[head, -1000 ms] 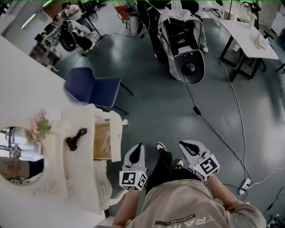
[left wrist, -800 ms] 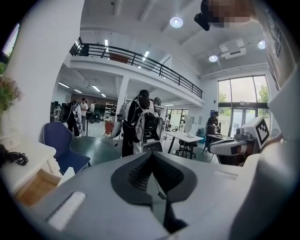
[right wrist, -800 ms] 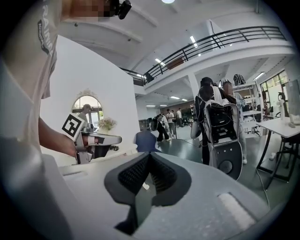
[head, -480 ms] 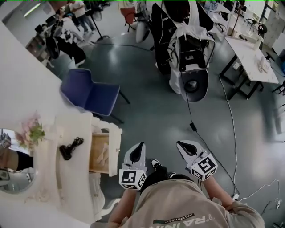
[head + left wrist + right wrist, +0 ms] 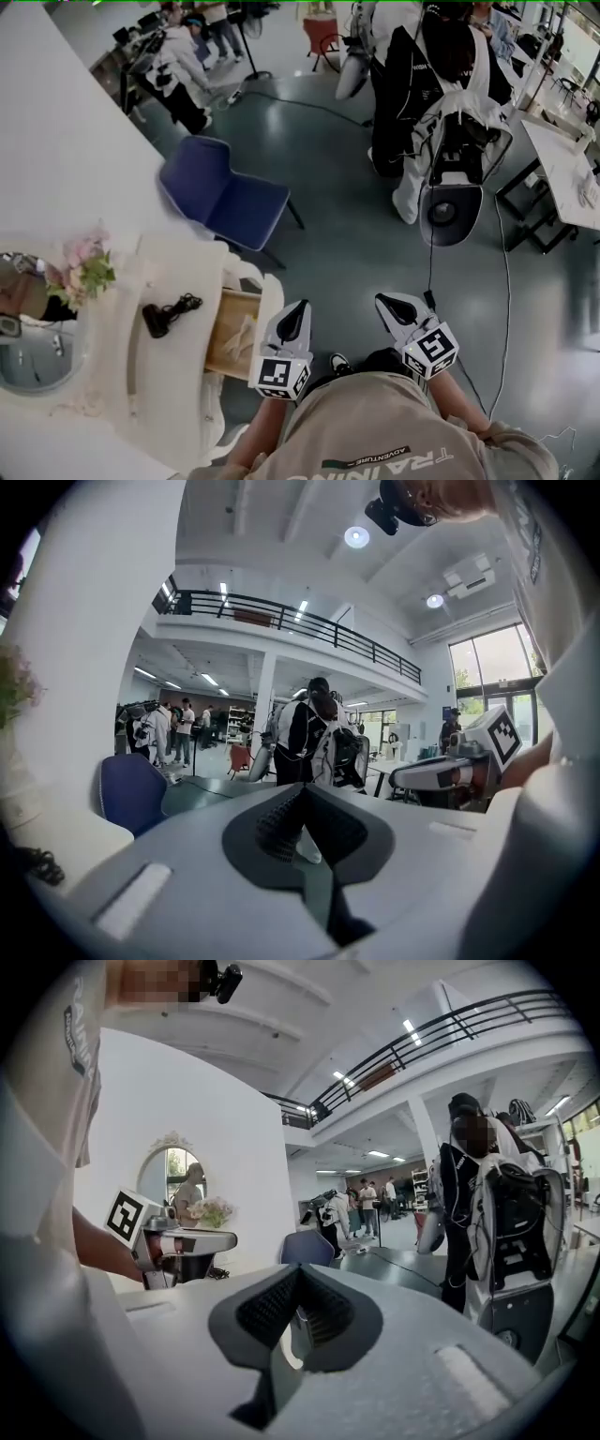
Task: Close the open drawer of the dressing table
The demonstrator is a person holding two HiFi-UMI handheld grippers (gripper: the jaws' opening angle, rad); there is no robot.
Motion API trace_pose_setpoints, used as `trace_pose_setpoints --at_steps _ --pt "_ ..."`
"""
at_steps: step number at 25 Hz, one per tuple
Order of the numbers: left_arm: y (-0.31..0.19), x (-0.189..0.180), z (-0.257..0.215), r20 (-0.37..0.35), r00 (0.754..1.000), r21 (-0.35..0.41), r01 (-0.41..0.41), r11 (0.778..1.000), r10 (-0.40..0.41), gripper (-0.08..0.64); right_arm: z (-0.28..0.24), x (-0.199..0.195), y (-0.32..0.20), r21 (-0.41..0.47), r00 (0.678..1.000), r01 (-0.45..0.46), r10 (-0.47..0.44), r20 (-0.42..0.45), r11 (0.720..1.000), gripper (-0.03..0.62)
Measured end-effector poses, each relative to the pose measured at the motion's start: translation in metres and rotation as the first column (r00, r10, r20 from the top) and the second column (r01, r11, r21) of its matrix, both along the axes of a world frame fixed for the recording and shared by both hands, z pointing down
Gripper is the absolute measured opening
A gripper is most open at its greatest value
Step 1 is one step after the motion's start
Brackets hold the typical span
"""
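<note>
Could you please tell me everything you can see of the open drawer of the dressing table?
The drawer stands pulled out from the front of the white dressing table, toward the person. Its inside looks like pale bare wood, and its front panel is white like the table. Some light-coloured things lie in it, too blurred to name. The left gripper hangs close beside the front panel; the head view does not show whether it touches.

The person wears a beige short-sleeved T-shirt (image 5: 394, 436) with dark lettering, black trousers (image 5: 382, 362) and black-and-white shoes (image 5: 339, 362); the pale grey left hand-held gripper (image 5: 293, 314) and right hand-held gripper (image 5: 389, 307) have black ribbed pads (image 5: 277, 822) and white cubes (image 5: 278, 375) bearing black square markers.
</note>
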State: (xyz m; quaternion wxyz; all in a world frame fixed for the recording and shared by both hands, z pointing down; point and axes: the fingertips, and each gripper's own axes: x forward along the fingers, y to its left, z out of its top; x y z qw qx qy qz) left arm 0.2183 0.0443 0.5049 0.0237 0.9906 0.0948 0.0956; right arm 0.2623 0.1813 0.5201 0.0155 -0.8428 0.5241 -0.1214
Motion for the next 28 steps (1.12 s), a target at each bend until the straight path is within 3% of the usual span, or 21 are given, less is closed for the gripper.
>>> trace_pose_setpoints --at_steps 8,11,16,19,22,26,28 --pt "-0.058 0.022 -0.005 0.019 0.984 -0.006 0.178 0.984 -0.178 0.017 0.001 0.036 -0.074 -0.056 0.977 0.205 -0.208 -0.05 0.977 0.003" --pt "-0.079 0.029 -0.002 0.042 0.96 -0.013 0.279 0.96 -0.279 0.017 0.002 0.055 -0.107 -0.071 0.946 0.314 -0.318 -0.059 0.947 0.002" --pt "-0.103 0.036 -0.005 0.056 0.901 -0.018 0.432 0.902 -0.431 0.017 -0.011 0.088 -0.152 -0.08 0.877 0.463 -0.47 -0.1 0.883 0.003" --pt "-0.116 0.031 -0.004 0.062 0.852 -0.016 0.522 0.853 -0.521 0.017 -0.013 0.098 -0.178 -0.079 0.838 0.528 -0.534 -0.111 0.845 0.003" --pt "-0.125 0.015 0.001 0.072 0.785 -0.02 0.617 0.786 -0.615 0.017 -0.009 0.095 -0.198 -0.075 0.789 0.603 -0.608 -0.093 0.794 0.003" --pt "-0.141 -0.011 0.009 0.089 0.679 -0.024 0.733 0.68 -0.729 0.017 -0.002 0.078 -0.226 -0.086 0.697 0.706 -0.711 -0.087 0.703 0.003" --pt "-0.142 -0.028 0.011 0.1 0.609 -0.027 0.792 0.609 -0.787 0.017 0.003 0.066 -0.236 -0.092 0.64 0.76 -0.765 -0.072 0.644 0.003"
